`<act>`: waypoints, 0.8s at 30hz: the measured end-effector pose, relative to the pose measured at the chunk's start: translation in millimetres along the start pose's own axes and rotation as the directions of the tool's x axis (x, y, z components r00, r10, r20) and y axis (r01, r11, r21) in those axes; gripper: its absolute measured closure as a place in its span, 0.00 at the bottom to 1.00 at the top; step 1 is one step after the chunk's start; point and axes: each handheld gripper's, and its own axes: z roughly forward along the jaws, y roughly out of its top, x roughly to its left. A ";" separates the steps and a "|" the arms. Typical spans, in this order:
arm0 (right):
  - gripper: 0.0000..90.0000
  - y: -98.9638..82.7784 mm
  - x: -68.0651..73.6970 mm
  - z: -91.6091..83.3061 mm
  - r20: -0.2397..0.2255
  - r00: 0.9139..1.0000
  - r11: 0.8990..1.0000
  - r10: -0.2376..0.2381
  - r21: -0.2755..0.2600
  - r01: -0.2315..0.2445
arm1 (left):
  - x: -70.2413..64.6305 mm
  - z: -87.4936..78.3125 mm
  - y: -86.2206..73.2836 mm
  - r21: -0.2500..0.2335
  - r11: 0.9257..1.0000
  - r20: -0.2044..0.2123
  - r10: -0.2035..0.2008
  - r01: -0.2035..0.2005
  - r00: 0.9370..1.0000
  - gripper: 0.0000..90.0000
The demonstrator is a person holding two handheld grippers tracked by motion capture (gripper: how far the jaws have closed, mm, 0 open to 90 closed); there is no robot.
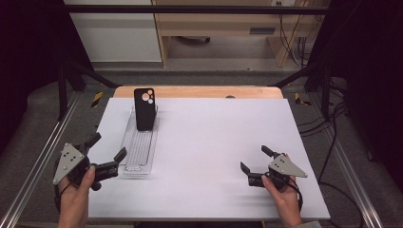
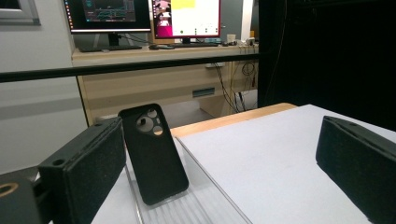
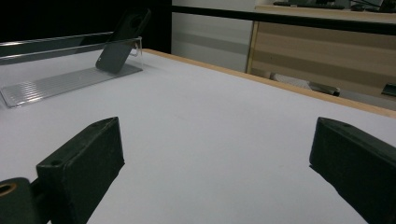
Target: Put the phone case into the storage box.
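Note:
A black phone case (image 1: 144, 108) with round camera cut-outs stands upright, leaning at the far end of a clear ribbed plastic tray (image 1: 138, 154) on the white table mat (image 1: 214, 142). The left gripper view looks along the tray at the case (image 2: 154, 154). My left gripper (image 1: 108, 151) is held open at the tray's near left end, nothing between its jaws. My right gripper (image 1: 254, 159) is open above the bare mat at the near right. In the right gripper view the case (image 3: 122, 41) and tray (image 3: 60, 81) lie far off to the left.
A wooden table edge (image 1: 199, 91) runs behind the mat. Black frame bars and cables surround the table. A desk with monitors (image 2: 140, 16) stands beyond. Metal rails (image 1: 38, 161) run along both sides.

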 end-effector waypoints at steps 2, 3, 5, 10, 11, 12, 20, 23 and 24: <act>0.04 0.0 -0.2 -0.1 0.001 1.000 1.000 0.000 -0.001 0.000 | 0.5 -2.1 -2.6 -0.003 1.000 -0.003 -0.006 0.006 1.000 0.01; 0.04 0.0 -0.2 -0.1 0.001 1.000 1.000 0.000 0.000 0.000 | 0.4 -3.1 -4.1 -0.003 1.000 -0.003 -0.012 0.012 1.000 0.01; 0.04 0.3 -0.2 -0.3 0.001 1.000 1.000 -0.001 -0.002 0.001 | -0.6 -4.7 -7.7 -0.002 1.000 -0.003 -0.014 0.014 1.000 0.01; 0.04 0.2 -0.2 -0.2 0.002 1.000 1.000 -0.003 -0.001 0.003 | -0.2 -6.9 -15.8 0.006 1.000 -0.005 -0.020 0.020 1.000 0.01; 0.04 0.1 0.0 0.0 0.002 1.000 1.000 -0.005 0.000 0.005 | 0.0 -7.5 -17.1 0.007 1.000 -0.005 -0.026 0.026 1.000 0.01; 0.04 0.1 0.1 0.0 0.001 1.000 1.000 -0.005 0.001 0.005 | -0.2 -7.8 -18.4 0.006 0.999 -0.004 -0.033 0.033 0.999 0.01; 0.04 0.1 0.1 -0.1 -0.001 1.000 1.000 -0.009 0.000 0.009 | -0.4 -6.0 -29.5 0.027 0.999 -0.002 -0.028 0.028 1.000 0.01; 0.04 0.0 0.4 0.1 -0.003 1.000 1.000 -0.012 0.000 0.012 | 0.6 -5.6 -35.2 0.029 0.998 0.000 -0.047 0.047 0.999 0.01; 0.04 0.1 0.4 0.1 -0.003 1.000 1.000 -0.012 0.000 0.012 | 1.0 -5.6 -37.3 0.032 0.998 -0.002 -0.050 0.050 0.999 0.01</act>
